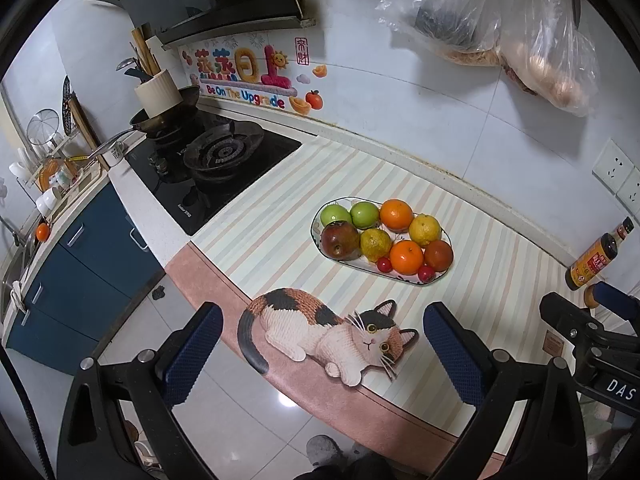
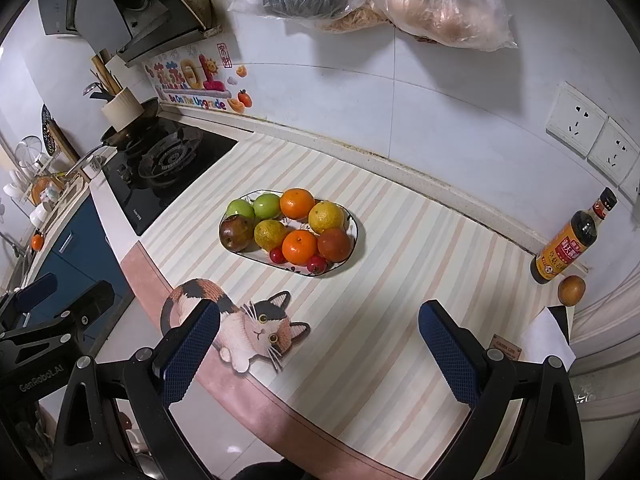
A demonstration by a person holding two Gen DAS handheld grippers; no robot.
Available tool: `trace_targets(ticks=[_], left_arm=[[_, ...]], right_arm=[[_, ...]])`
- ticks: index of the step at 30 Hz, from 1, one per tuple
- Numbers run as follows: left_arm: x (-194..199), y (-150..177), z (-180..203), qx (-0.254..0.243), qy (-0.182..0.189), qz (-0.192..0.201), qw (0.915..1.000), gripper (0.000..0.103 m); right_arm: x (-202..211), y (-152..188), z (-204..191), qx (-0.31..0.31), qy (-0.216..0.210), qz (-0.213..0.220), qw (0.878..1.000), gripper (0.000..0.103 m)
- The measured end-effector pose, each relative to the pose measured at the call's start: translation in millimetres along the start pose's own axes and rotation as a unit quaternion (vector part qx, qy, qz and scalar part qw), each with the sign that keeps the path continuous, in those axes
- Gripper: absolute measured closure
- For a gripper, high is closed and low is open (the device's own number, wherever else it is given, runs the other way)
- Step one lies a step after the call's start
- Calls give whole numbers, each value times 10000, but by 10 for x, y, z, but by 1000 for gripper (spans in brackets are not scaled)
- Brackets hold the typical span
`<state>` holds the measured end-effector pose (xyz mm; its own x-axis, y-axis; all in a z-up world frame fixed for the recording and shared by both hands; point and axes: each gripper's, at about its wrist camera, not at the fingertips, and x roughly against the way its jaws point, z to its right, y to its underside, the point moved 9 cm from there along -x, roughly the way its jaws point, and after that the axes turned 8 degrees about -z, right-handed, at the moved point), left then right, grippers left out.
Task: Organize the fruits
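Nearest, the left gripper [image 1: 324,354] and right gripper [image 2: 320,350] both hang wide apart, holding nothing, above the mat's [image 2: 400,280] near edge. Farther, the plate [image 2: 354,236] at mid-mat carries 10 fruits. Far right, 1 stray fruit [image 2: 571,289] sits beside the bottle [image 2: 568,240]. Sorting looks almost finished; I judge the right gripper should reach for it.
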<state>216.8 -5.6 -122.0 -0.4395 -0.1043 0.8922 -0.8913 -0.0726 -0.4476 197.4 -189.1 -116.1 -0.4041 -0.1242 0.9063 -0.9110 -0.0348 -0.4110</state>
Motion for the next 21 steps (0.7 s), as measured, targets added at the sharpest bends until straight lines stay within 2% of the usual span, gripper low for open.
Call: trace_targets(ticks=[21], left_arm=[[95, 8, -50, 49, -32, 120, 9999, 0]], right_arm=[[35, 1, -26, 1, -39, -5, 10000, 1]])
